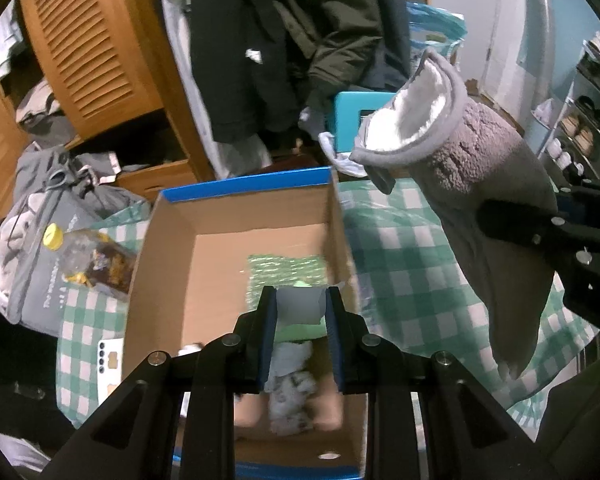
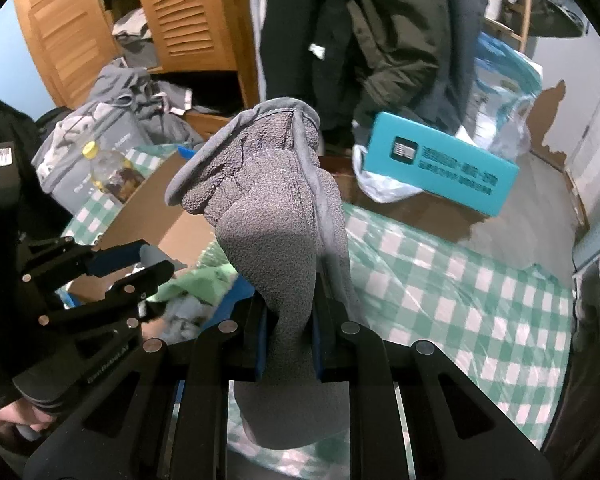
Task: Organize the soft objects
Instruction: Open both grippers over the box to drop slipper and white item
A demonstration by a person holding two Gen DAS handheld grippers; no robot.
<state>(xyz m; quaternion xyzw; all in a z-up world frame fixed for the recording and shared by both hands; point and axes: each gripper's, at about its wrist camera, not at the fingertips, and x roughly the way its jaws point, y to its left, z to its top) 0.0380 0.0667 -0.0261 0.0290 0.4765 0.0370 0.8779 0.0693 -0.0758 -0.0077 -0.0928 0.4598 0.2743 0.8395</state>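
Right gripper point(image 2: 288, 336) jaws clamped on grey fleece sock point(image 2: 268, 216), cuff up, toe hanging below pads; same sock in left view point(image 1: 480, 184), white lining showing at cuff. Left gripper point(image 1: 301, 332) jaws pinched on small pale grey piece point(image 1: 300, 306), held over cardboard box point(image 1: 172, 272). In box: light green cloth point(image 1: 300, 332), grey patterned sock point(image 1: 290, 384), green bubble wrap point(image 1: 284, 268). Box on green checked cloth point(image 2: 460, 292). Left of box: yellow-capped bottle point(image 1: 80, 256), grey bag point(image 1: 40, 288). Teal box point(image 2: 440, 168) behind.

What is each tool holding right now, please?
Left tool: closed on a small pale grey piece.
Right tool: closed on the grey fleece sock.
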